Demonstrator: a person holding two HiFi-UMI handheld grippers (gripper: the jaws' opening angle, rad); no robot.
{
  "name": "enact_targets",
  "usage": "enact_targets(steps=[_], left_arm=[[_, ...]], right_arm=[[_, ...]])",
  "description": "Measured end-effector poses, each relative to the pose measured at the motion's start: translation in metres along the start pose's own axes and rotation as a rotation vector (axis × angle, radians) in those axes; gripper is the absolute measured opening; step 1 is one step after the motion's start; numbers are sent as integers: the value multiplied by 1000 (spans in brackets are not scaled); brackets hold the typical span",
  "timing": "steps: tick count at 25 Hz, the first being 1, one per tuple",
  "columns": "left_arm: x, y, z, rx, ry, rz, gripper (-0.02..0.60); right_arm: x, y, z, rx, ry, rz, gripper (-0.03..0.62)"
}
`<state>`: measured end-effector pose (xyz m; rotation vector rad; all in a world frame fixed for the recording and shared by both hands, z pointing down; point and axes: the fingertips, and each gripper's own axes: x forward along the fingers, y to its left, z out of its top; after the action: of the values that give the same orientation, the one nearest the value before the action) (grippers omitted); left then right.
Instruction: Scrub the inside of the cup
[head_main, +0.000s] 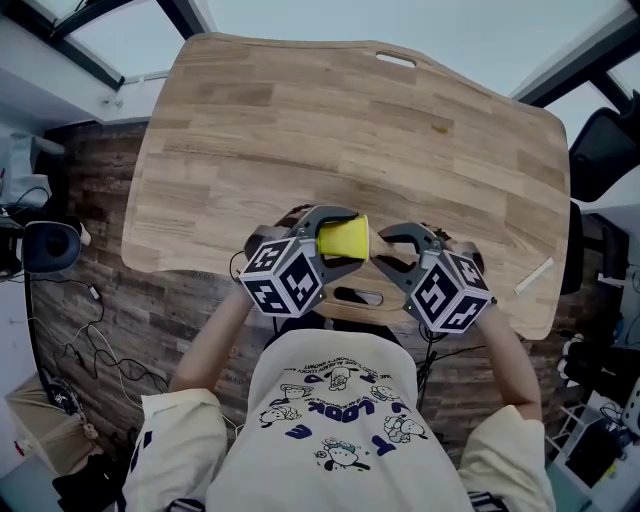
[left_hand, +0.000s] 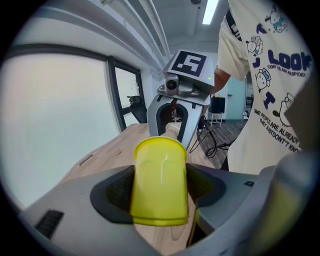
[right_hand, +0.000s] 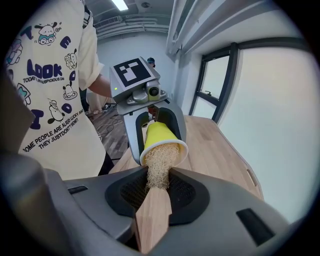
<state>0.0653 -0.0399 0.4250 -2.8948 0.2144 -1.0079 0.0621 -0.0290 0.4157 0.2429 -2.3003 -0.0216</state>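
The left gripper (head_main: 332, 240) is clenched on a yellow plastic cup (left_hand: 159, 182). Its 2 jaws press the cup's sides, and the cup lies along the line of the jaws, base in toward the gripper's body and mouth pointing out past the tips. Facing it almost tip to tip is the right gripper (head_main: 392, 255), whose 2 jaws are clamped on the flat handle of a wooden-handled brush (right_hand: 151, 217). The handle runs out between the jaws, and its pale, straw-like bristles (right_hand: 159, 165) go straight into the cup's mouth. From the right gripper view the bristle head fills much of the opening and the cup's rim sits just beyond the jaw tips.

From above, the cup sits between the 2 grippers, held only by the left one, with the brush reaching in from the right. Each gripper carries a black-and-white marker cube (head_main: 285, 280) at its back end, toward the person.

Both grippers hang over the near edge of a light wooden table top (head_main: 350, 120), which spreads away beyond their tips. Behind the grippers is the person's cream printed T-shirt (head_main: 340, 400). A thin pale strip (head_main: 533, 275) lies near the table's edge, out past the right gripper.
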Motion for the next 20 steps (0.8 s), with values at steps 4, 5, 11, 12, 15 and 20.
enact_targets(steps=[4, 5, 11, 12, 15, 20], left_arm=[[2, -2, 5, -63, -30, -56, 322], [3, -1, 6, -73, -35, -65, 322], [8, 2, 12, -136, -55, -118, 322], [9, 2, 12, -148, -55, -128, 322], [12, 0, 12, -195, -62, -164, 322], [11, -5, 12, -294, -102, -248, 322]], right_arm=[[-2, -1, 0, -55, 3, -8, 94], [-2, -2, 0, -68, 4, -10, 94], [-5, -10, -1, -125, 8, -31, 94], [-5, -11, -2, -135, 9, -35, 94], [-4, -11, -5, -170, 14, -45, 94], [-2, -7, -5, -266, 30, -61, 94]])
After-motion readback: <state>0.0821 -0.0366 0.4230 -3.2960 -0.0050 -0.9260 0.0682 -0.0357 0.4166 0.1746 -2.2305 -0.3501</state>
